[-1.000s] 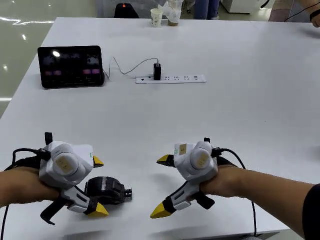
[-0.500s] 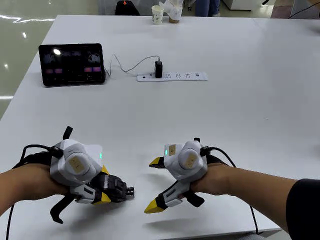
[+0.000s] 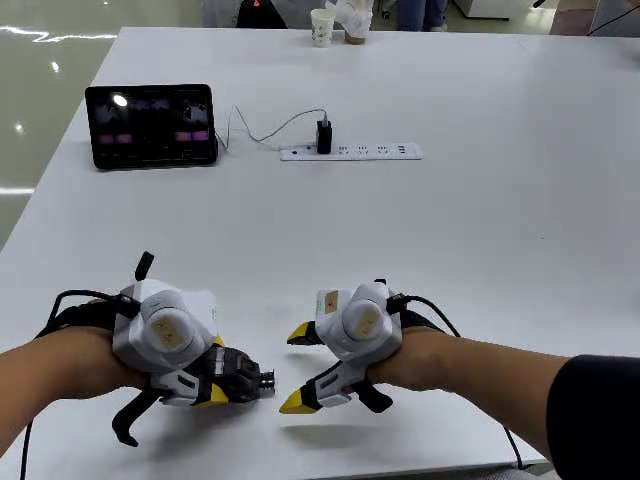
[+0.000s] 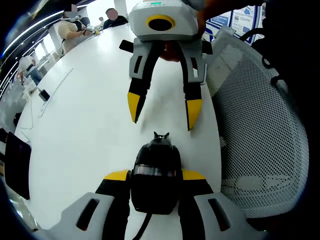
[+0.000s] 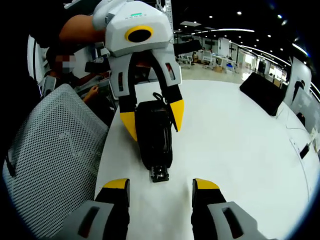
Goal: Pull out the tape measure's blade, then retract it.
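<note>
Left gripper point(image 4: 155, 175): jaws pinching the tape measure point(image 4: 156, 162) by its sides, at the near edge of the table point(image 3: 450, 200).
Long axis: runs along the left jaws, with the blade hook point(image 4: 161, 136) at the leading end and the blade not drawn out.
Right gripper point(image 5: 161, 184): jaws spread, facing the case head-on, tips just short of the hook. Judged the one placed to pull.

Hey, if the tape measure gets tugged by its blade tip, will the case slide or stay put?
The tape measure looks rigid and compact, probably dense for its size. Clamped between the left tongs, it should stay put; the smooth white table alone would likely let it slide.
</note>
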Motion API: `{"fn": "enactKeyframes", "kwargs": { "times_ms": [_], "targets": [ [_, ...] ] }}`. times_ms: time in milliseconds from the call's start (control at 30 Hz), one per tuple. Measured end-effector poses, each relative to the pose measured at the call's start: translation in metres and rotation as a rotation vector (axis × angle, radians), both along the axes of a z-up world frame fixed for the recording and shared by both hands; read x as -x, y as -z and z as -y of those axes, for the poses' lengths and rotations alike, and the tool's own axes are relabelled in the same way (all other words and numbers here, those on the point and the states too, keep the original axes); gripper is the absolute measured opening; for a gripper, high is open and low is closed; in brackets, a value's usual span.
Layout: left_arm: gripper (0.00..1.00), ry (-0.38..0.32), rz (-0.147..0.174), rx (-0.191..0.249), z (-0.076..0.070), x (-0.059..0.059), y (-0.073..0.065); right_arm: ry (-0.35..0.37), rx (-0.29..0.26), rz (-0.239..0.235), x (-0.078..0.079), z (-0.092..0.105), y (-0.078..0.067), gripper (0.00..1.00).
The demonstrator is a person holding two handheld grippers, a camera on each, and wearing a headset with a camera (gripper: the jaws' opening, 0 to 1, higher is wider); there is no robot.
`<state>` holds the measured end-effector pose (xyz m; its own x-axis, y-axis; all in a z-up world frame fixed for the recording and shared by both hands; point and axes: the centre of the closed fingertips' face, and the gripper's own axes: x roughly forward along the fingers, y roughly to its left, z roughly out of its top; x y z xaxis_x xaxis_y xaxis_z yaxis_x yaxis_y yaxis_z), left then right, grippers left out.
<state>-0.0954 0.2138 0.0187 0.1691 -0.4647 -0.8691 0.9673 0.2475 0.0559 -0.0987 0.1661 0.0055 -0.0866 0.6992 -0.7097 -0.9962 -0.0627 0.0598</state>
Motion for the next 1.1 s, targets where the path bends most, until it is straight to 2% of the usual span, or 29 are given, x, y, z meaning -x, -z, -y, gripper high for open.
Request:
{"fn": "enactKeyframes", "kwargs": {
  "times_ms": [167, 433, 533, 600, 633, 667, 733, 933, 967, 1033, 1100],
  "targets": [
    [0.31, -0.012, -0.003, 0.007, 0.000, 0.000, 0.000, -0.031, 0.036, -0.004, 0.006, -0.005, 0.013, 0.38],
    [0.31, -0.009, -0.005, 0.013, 0.000, 0.000, 0.000, -0.061, 0.040, 0.028, 0.007, -0.012, 0.014, 0.26],
    [0.31, -0.007, -0.003, 0.012, 0.000, 0.000, 0.000, -0.057, 0.037, 0.010, 0.009, -0.015, 0.014, 0.27],
    [0.31, -0.008, 0.000, 0.013, 0.000, 0.000, 0.000, -0.080, 0.045, 0.026, 0.009, -0.016, 0.016, 0.24],
    [0.31, -0.009, 0.002, 0.014, 0.000, 0.000, 0.000, -0.070, 0.046, 0.033, 0.009, -0.018, 0.018, 0.20],
    [0.31, -0.008, 0.003, 0.014, 0.000, 0.000, 0.000, -0.046, 0.048, 0.058, 0.003, -0.020, 0.019, 0.17],
    [0.31, -0.008, 0.004, 0.014, -0.001, 0.000, 0.000, -0.058, 0.058, 0.082, 0.001, -0.021, 0.020, 0.13],
    [0.31, -0.007, 0.009, 0.015, -0.001, -0.001, 0.001, -0.065, 0.090, 0.075, 0.000, -0.022, 0.023, 0.13],
    [0.31, -0.008, 0.011, 0.016, -0.001, -0.001, 0.000, -0.085, 0.096, 0.084, 0.001, -0.022, 0.023, 0.12],
    [0.31, -0.011, 0.015, 0.017, -0.002, -0.001, 0.000, -0.062, 0.097, 0.064, 0.000, -0.021, 0.023, 0.12],
    [0.31, -0.009, 0.018, 0.017, -0.002, -0.001, 0.000, -0.076, 0.098, 0.070, 0.001, -0.021, 0.023, 0.11]
  ]
}}
